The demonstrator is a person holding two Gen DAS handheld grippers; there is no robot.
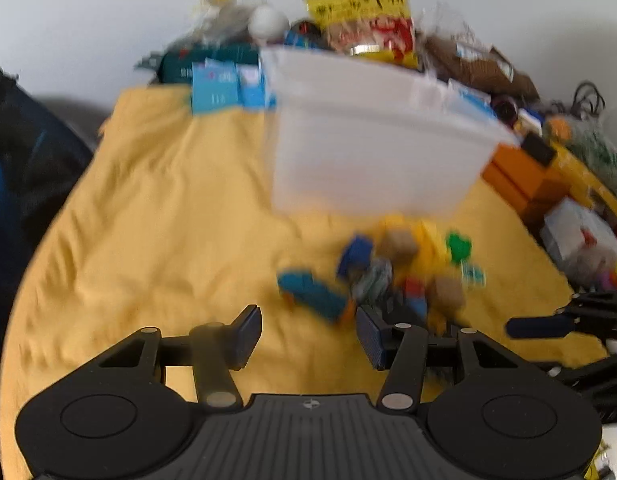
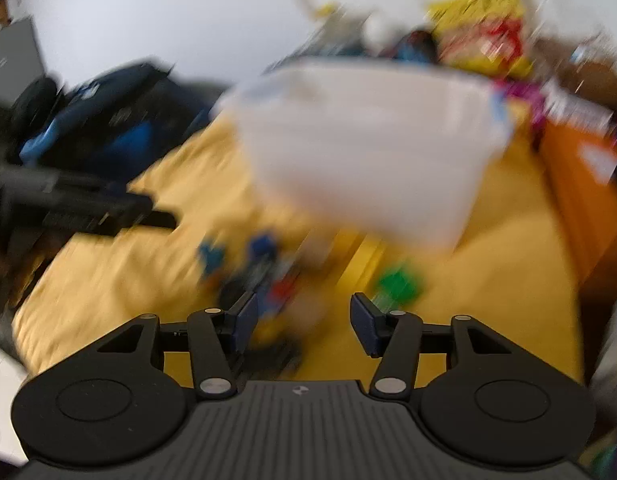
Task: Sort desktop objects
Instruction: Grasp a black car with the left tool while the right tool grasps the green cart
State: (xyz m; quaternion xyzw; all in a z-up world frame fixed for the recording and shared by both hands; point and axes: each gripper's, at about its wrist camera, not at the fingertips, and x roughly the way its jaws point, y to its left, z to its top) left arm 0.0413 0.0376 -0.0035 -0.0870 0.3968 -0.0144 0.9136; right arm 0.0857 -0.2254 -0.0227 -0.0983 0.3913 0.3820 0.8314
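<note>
We see both tools released, left tool [image 1: 308,332] and right tool [image 2: 302,320], nothing between fingers. Small toy pile [image 1: 388,276] lies on yellow cloth [image 1: 168,208], before white bin [image 1: 372,148].

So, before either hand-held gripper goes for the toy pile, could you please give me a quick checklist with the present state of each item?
1. Left hand-held gripper open, holding nothing: ok.
2. Right hand-held gripper open, holding nothing: ok.
3. White bin upright behind the toy pile: ok.
4. Images sharp enough to single out one piece: not ok, both blurred.
5. Green piece lies apart from the pile: ok.
6. Bin contents: cannot tell.
</note>
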